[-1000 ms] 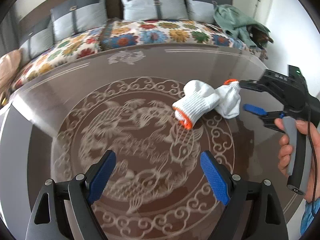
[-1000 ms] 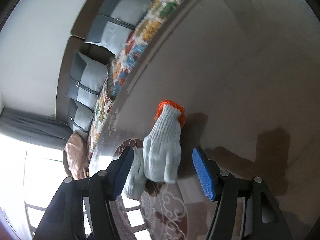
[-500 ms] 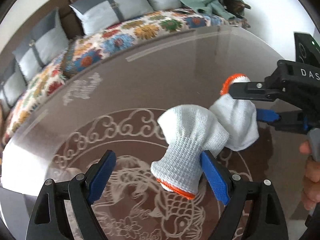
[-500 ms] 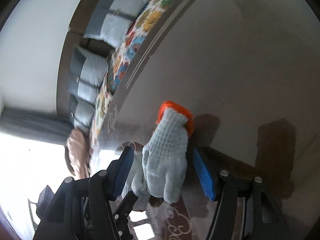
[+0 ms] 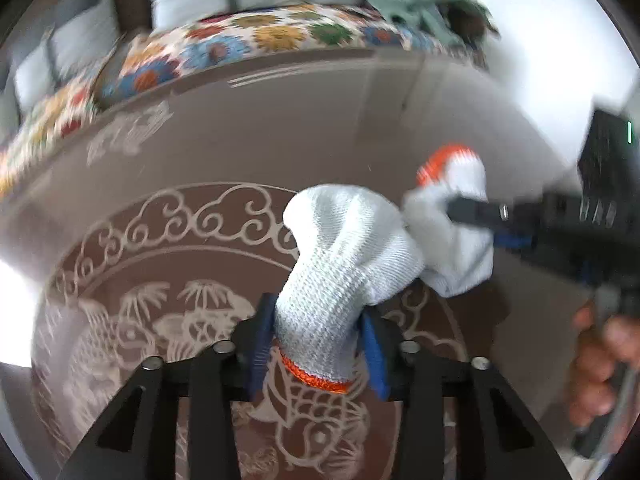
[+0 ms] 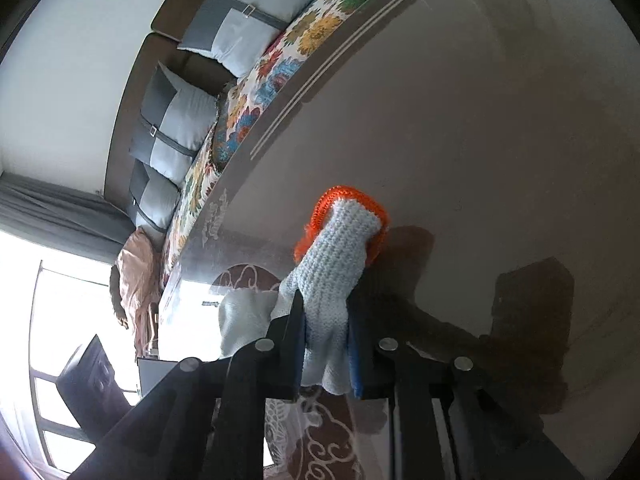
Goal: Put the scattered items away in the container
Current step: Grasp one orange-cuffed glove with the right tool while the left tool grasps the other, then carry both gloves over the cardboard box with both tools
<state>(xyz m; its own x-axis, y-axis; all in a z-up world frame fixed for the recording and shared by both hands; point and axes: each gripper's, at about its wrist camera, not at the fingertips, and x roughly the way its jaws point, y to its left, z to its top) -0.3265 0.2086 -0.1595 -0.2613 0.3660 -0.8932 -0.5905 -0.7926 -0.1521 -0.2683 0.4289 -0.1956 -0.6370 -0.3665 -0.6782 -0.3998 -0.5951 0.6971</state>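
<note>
Gripping the nearer white glove point(image 5: 340, 272) just above its orange cuff, my left gripper point(image 5: 318, 344) has both blue pads pressed into the knit, so the jaws are narrow and full of fabric. That glove rises from the pads and bends over toward the second glove point(image 5: 452, 236), and the two touch where their bodies meet. I take the near glove as my landmark. To its right, the second glove is pinched by my right gripper point(image 5: 492, 224), which comes in from the right edge of the left wrist view; its orange cuff points up and away from the near glove. From the right wrist view I see the same hold from behind: the right gripper point(image 6: 326, 344) is closed down on the second glove point(image 6: 336, 280), the cuff standing beyond the fingertips and a loose end hanging below the pads. The near glove point(image 6: 244, 320) shows as a pale lump just left of it.

Under the near glove lies the round brown table point(image 5: 280, 128), its fish and cloud pattern showing directly beneath my left pads. Whether either glove touches the tabletop I cannot tell. Beyond the table's far rim from the near glove runs a sofa point(image 5: 256, 36) with a flowered cover and grey cushions. Right of the near glove, low at the frame edge, a hand point(image 5: 600, 364) grips the right tool's handle. I see no container in either view.
</note>
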